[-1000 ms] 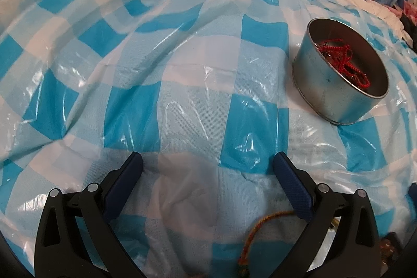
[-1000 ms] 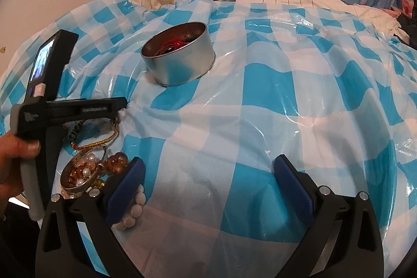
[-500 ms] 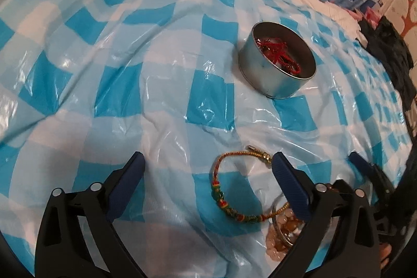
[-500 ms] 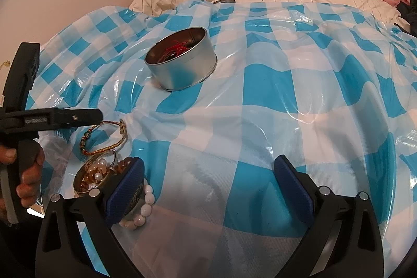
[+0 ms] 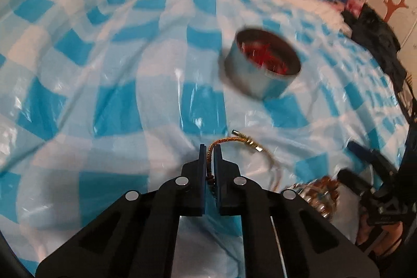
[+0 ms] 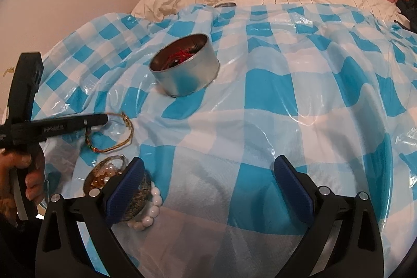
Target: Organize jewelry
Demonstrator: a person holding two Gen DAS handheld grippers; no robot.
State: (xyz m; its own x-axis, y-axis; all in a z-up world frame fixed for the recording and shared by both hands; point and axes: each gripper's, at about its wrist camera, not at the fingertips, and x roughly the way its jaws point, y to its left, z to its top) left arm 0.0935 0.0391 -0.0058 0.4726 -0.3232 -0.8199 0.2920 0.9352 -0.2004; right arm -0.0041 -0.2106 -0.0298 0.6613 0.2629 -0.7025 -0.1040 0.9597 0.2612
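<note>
On my screens, by size: blue-checked plastic sheet (image 6: 260, 100); round metal tin (image 6: 186, 72) holding red cord jewelry, upright mid-sheet; my right gripper (image 6: 208, 189) — fingers wide apart, empty; my left gripper (image 5: 210, 155) — pinched closed on the gold braided bracelet (image 5: 234, 141) near the tin.
</note>
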